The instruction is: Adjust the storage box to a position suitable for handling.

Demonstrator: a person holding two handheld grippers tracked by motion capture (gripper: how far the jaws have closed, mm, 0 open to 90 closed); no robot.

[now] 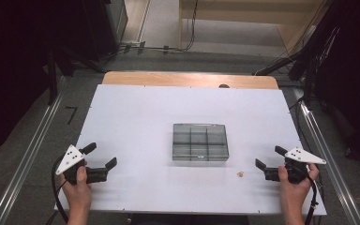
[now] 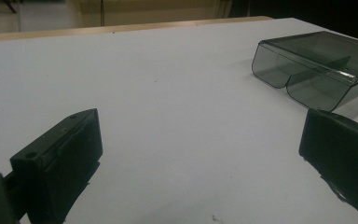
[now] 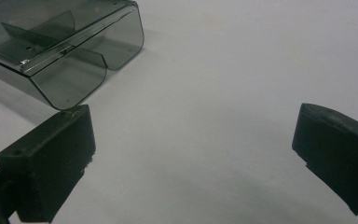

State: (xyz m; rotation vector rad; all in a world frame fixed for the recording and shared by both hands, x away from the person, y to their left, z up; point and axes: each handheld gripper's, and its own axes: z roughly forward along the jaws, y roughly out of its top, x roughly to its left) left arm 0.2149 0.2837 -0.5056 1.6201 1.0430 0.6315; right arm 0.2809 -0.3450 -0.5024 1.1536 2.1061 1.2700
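high view: i hold the left gripper (image 1: 102,156) at the near left of the white rectangular table (image 1: 136,117), jaws spread wide with nothing between them; the right gripper (image 1: 271,157) sits at the near right, jaws likewise wide apart and empty. the smoky transparent plastic compartment box (image 1: 200,142) lies flat near the table's middle, between the two grippers and well apart from both. a small tan crumb-like object (image 1: 240,174) lies on the table near the box's front right corner, closer to the right gripper

left gripper view: my two black jaws stand apart over bare table; the box (image 2: 314,67) lies ahead at upper right, untouched

right gripper view: jaws apart, empty; the box (image 3: 60,46) lies at upper left, just beyond the left-hand jaw
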